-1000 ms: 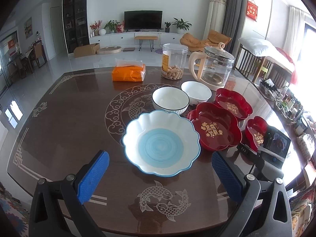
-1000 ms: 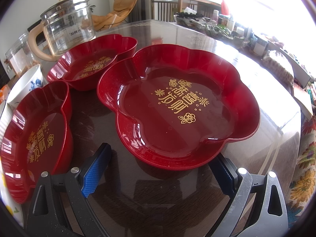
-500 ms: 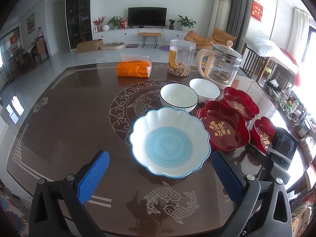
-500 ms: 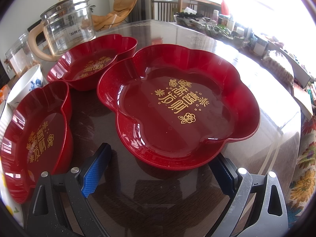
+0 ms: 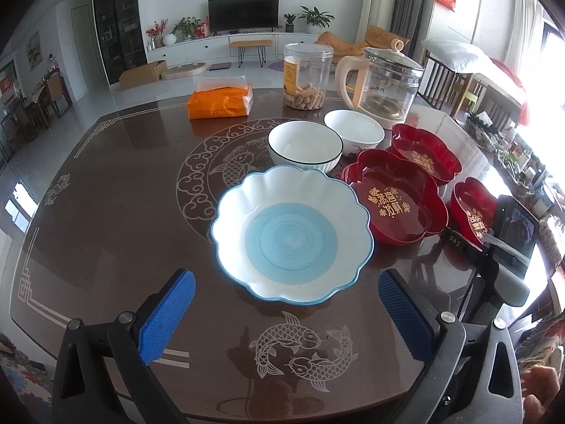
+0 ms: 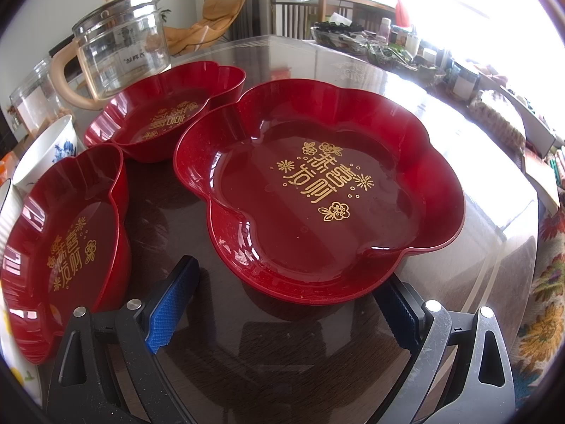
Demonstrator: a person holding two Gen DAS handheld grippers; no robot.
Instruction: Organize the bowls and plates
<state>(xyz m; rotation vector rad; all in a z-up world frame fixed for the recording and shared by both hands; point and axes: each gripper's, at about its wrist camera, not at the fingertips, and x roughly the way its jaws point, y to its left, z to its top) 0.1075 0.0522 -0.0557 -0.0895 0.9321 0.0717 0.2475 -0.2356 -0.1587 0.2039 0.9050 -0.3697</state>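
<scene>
Left gripper (image 5: 286,312): jaws wide apart, holding nothing, raised over the table (image 5: 106,219).
Scalloped blue-and-white bowl (image 5: 291,235): directly ahead of the left gripper, between the lines of its blue pads (image 5: 166,318).
Black-rimmed white bowl (image 5: 304,149) and plain white bowl (image 5: 354,135): side by side beyond the scalloped bowl.
Right gripper (image 6: 282,305): jaws spread, empty, low near the tabletop.
Nearest red plate (image 6: 317,190): just ahead of the right gripper, its near rim over the gap.
Second red plate (image 6: 67,233): to its left.
Third red plate (image 6: 166,109): farther ahead-left.
Glass kettle (image 6: 116,46), peanut jar (image 5: 307,76), orange packet (image 5: 219,100): along the far side.
</scene>
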